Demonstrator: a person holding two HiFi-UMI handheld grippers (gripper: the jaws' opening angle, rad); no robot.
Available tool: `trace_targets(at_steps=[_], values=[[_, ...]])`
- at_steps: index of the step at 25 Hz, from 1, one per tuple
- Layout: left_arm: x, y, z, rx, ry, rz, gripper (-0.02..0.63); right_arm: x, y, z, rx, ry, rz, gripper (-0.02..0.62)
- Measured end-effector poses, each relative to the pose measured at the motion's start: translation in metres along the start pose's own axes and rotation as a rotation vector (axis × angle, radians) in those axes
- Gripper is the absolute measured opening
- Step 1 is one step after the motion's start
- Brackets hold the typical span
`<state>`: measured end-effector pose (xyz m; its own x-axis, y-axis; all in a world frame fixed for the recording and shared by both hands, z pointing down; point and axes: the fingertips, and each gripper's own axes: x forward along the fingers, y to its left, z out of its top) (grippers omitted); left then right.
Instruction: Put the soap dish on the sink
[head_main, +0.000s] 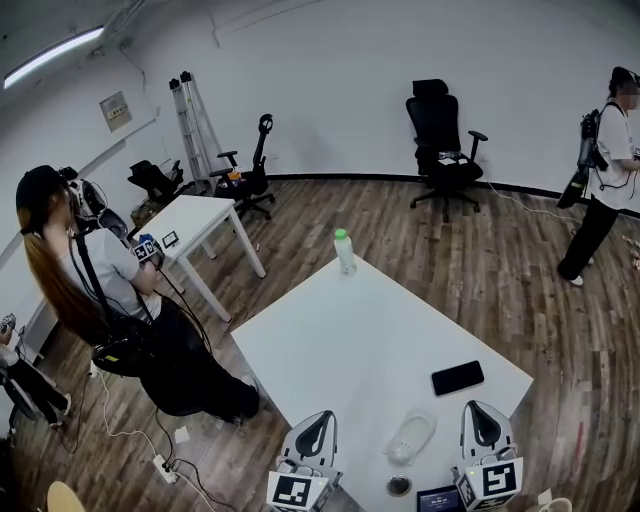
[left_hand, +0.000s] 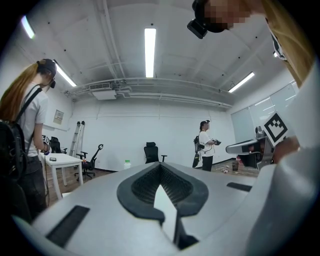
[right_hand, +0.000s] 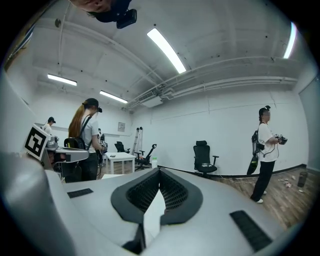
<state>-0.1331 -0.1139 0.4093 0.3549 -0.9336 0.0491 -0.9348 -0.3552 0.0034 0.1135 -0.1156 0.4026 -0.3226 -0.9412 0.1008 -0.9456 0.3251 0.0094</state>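
A clear oval soap dish lies on the white table near its front edge, between my two grippers. My left gripper is to the dish's left and my right gripper to its right; both are raised and point level across the room. In the left gripper view the left gripper has its jaws together with nothing between them. The right gripper view shows the right gripper the same way, shut and empty. Neither gripper view shows the dish.
A black phone lies right of the table's centre, and a green-capped bottle stands at the far corner. A small dark round thing sits by the front edge. A person stands left, another far right.
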Motion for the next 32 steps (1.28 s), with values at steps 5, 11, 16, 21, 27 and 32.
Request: trace_targets(at_steps=[5,11,16,21,27,32], values=[[0.000,-0.003,0.002,0.011,0.001,-0.004,0.006,-0.001,-0.004,0.000,-0.006,0.011,-0.011,0.008],[-0.003,-0.002,0.005,0.017,-0.016,0.009,0.006,-0.003,-0.003,-0.001,-0.009,0.012,-0.019,0.008],[-0.009,0.000,0.004,0.013,-0.012,0.007,0.006,-0.009,0.002,0.001,-0.026,0.006,-0.020,0.008],[-0.012,0.004,0.004,0.017,-0.012,0.018,0.006,-0.008,0.002,0.001,-0.020,0.008,-0.023,0.008],[-0.015,0.007,0.001,0.017,-0.005,0.027,0.006,-0.007,0.005,-0.002,-0.019,0.013,-0.018,0.008],[-0.015,0.007,0.002,0.021,-0.007,0.025,0.006,-0.007,0.006,-0.004,-0.019,0.022,-0.014,0.008]])
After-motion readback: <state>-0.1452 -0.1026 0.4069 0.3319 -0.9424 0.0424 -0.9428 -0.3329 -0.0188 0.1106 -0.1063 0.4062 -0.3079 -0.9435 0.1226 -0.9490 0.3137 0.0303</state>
